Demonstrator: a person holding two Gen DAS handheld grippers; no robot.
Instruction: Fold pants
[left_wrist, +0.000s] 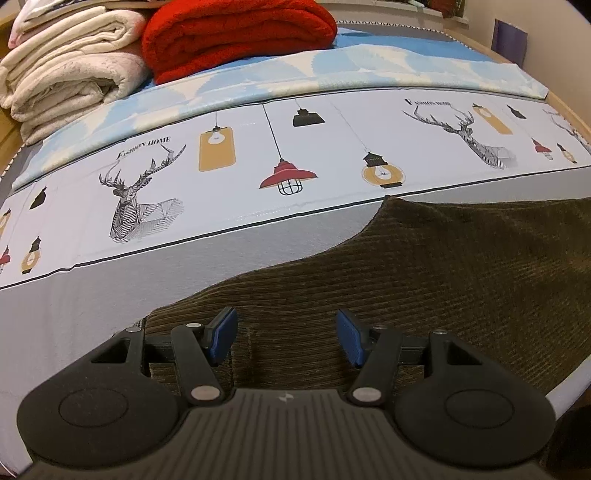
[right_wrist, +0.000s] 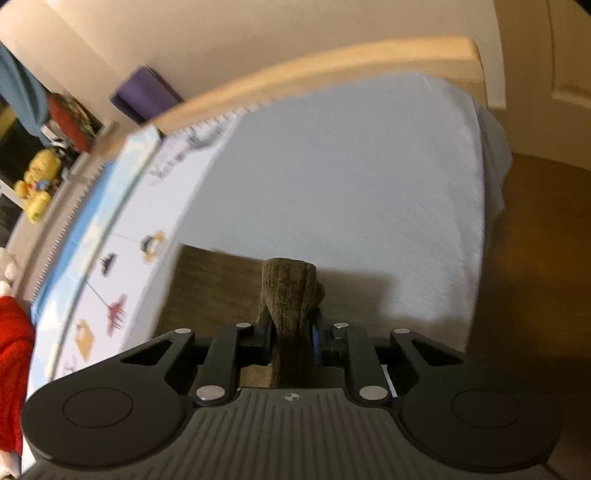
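So the pants (left_wrist: 424, 280) are a dark olive-brown corduroy, fine ribbed wales running across the fabric, and they're spread flat on the near part of the bed, over the plain pale grey sheet (left_wrist: 92, 302). The left gripper (left_wrist: 286, 338) sits low over the near edge of them with its blue-padded fingers (left_wrist: 225, 334) spread wide apart, nothing between them, just corduroy underneath. The right gripper (right_wrist: 293, 339) is clamped on a bunched fold of the pants (right_wrist: 290, 291), the cloth sticking up past the jaws in a thick ribbed lump, and that view is pretty motion-blurred. Further back there's a smooth printed bedspread (left_wrist: 240, 184) with line-drawn geometric deer heads, hanging lamps in red, black and mustard, and the words "FASHION HOME" above the antlers. Behind it is a band of blue-and-white patterned cloth (left_wrist: 332, 70), then a fluffy red blanket (left_wrist: 236, 33) folded thick next to a stack of cream fleece blankets (left_wrist: 70, 70). A yellow plush toy (right_wrist: 35, 184) sits off to the left in the right wrist view.
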